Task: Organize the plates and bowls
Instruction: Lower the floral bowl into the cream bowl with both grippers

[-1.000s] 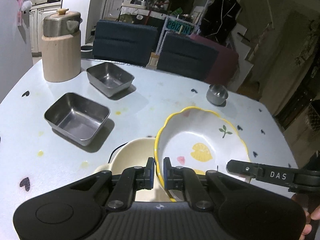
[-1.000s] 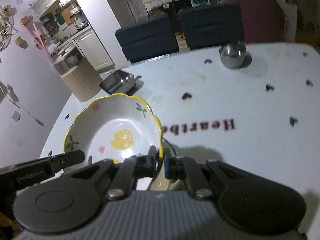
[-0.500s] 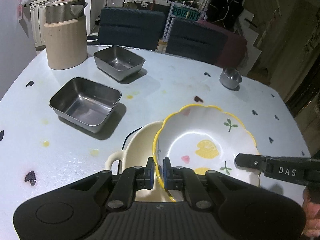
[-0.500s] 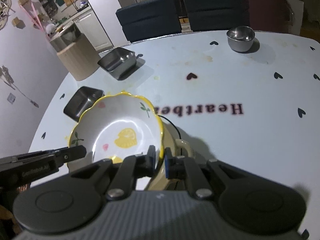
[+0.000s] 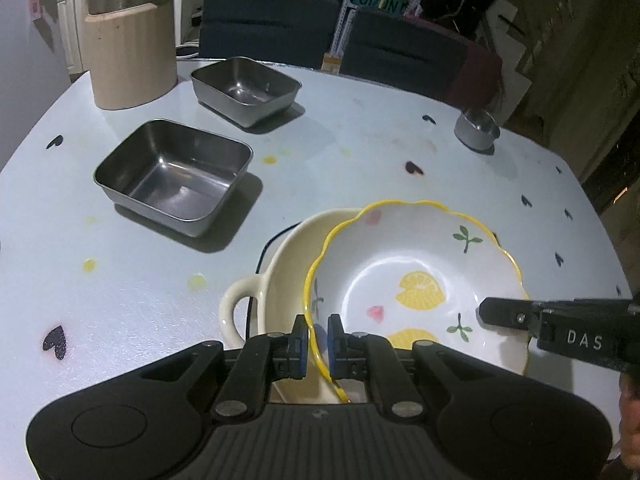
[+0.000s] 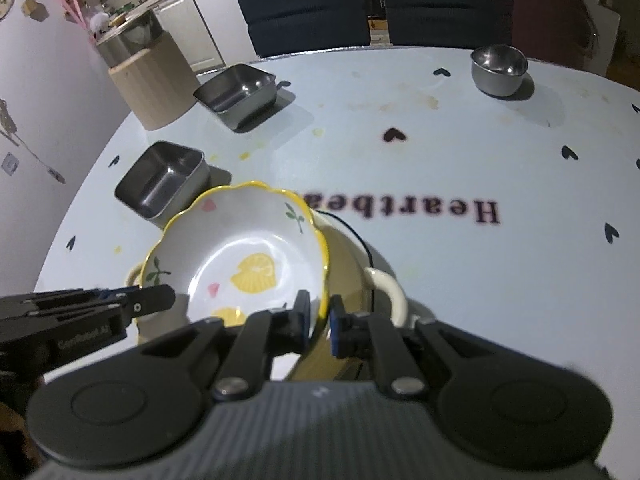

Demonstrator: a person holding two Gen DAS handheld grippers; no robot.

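Both my grippers — left (image 5: 317,334), right (image 6: 319,312) — are clamped on opposite rims of the bowl (image 5: 416,280), which hangs tilted just above the cream dish (image 5: 280,264), offset toward my right.

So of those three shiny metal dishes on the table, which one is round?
The small steel bowl at the far right, standing alone near the maroon chair. The other two, the near steel tray and the far steel tray, are rectangular and sit on the left.

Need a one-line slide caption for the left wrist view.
Both hand-held grippers grip the yellow-rimmed floral bowl over the cream handled dish.
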